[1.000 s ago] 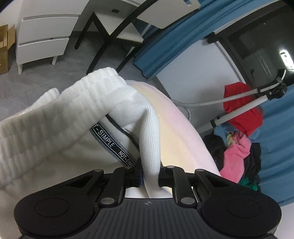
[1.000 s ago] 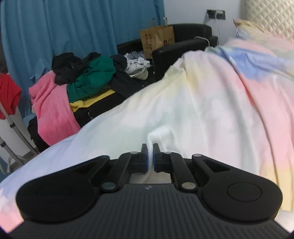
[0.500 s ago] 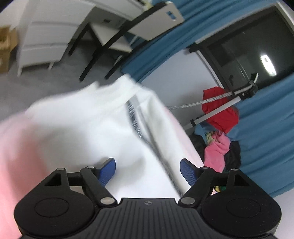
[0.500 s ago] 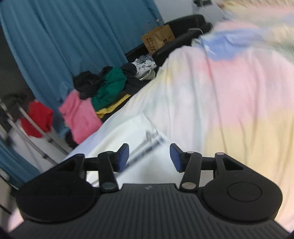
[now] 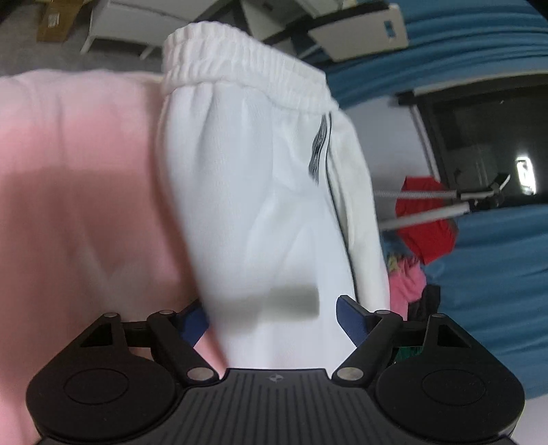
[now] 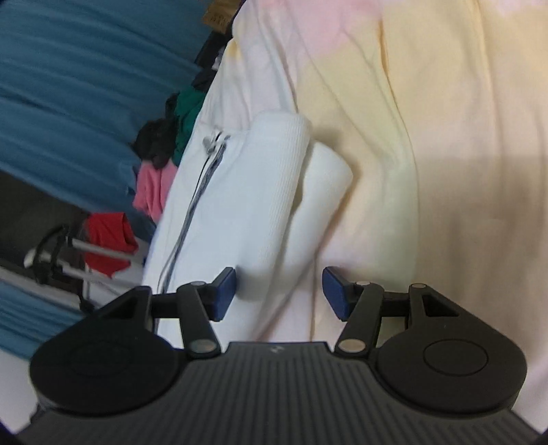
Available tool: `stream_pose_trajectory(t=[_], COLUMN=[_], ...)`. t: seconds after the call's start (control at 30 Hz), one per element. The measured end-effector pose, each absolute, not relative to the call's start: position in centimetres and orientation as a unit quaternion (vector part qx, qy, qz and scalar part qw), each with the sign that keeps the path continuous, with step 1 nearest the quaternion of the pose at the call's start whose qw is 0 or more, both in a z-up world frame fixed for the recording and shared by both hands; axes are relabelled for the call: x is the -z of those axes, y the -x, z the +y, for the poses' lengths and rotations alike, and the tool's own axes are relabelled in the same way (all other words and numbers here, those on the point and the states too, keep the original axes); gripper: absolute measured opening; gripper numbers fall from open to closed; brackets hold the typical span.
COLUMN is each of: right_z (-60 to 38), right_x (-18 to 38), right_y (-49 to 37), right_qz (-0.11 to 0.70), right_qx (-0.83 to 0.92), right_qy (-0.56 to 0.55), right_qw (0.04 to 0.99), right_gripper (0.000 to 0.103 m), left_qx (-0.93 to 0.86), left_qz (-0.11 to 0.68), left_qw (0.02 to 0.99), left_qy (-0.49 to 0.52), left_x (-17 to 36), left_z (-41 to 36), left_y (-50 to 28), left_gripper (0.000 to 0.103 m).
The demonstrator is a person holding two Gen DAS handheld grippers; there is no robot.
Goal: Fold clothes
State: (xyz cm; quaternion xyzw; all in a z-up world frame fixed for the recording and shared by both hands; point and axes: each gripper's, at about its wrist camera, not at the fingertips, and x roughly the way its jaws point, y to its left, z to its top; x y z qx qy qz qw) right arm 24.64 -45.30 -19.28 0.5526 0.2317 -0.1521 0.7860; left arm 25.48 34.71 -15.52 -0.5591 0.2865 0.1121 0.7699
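- Left gripper (image 5: 272, 320): jaws spread wide, blue pads (image 5: 349, 318) clear of the cloth; nothing is held.
- White pants (image 5: 260, 212) are seen lying just ahead of the left gripper, on the bed (image 5: 75, 191), over pink bedding.
- Elastic waistband (image 5: 239, 65) is at the far end in the left view; a dark side stripe (image 5: 334, 205) runs down the pants' right edge.
- Right gripper (image 6: 277, 294): jaws also spread, nothing pinched; the left pad (image 6: 222, 294) sits just beside the cloth, contact cannot be told.
- In the right view the pants (image 6: 239, 205) are seen folded, a ribbed cuff (image 6: 284, 164) laid on top, a second rounded layer just beside it on the right.
- Bedding under the right gripper is pale yellow and pink (image 6: 428, 137).
- Past the bed edge: clothes pile (image 6: 161, 164), red garment (image 5: 428, 222) behind a tripod (image 5: 441, 205), blue curtain (image 6: 68, 85).
- Far in the left view: white drawers (image 5: 137, 20), dark window (image 5: 486, 130).
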Motion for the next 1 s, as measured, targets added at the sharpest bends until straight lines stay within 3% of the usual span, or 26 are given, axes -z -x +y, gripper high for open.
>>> stream_pose_trajectory(t=[0.07,0.1,0.13,0.2,0.23,0.47,0.63,1.0], right_z=[-45.5,-45.6,-45.7,-45.7,-45.7,-45.8,-46.0,-46.9], right_x=[19.4,19.3,19.2,19.0,18.7,15.2,14.4,13.9], right_y=[-25.4,-25.7,-25.9,-26.4,-26.5,-25.0,-21.8,-11.9], right_qz=[0.209,0.200,0.198,0.191,0.184,0.129,0.136,0.130], right_qx=[0.163,0.169,0.174,0.182,0.181,0.161,0.164,0.163], right_qy=[-0.543,-0.533,-0.521,-0.498,-0.494,-0.475,-0.495,-0.573], right_qw=[0.797,0.804,0.812,0.826,0.830,0.855,0.842,0.793], right_gripper=[0.058,0.053,0.041,0.020,0.015,0.009,0.009,0.008], left_qx=[-0.124,-0.127,-0.130,-0.120,-0.115,-0.081,-0.083,-0.077], left_qz=[0.266,0.258,0.250,0.238,0.232,0.207,0.218,0.309], left_qw=[0.780,0.779,0.778,0.778,0.778,0.790,0.790,0.788], left_qy=[0.553,0.557,0.561,0.569,0.573,0.571,0.567,0.527], left_x=[15.7,16.0,16.3,16.4,16.4,14.0,11.8,6.0], left_z=[35.0,35.5,35.9,36.5,36.8,38.2,39.4,42.3], left_y=[-26.2,-26.3,-26.4,-26.4,-26.3,-24.2,-21.4,-12.7], left_gripper=[0.067,0.058,0.051,0.025,0.020,0.015,0.014,0.014])
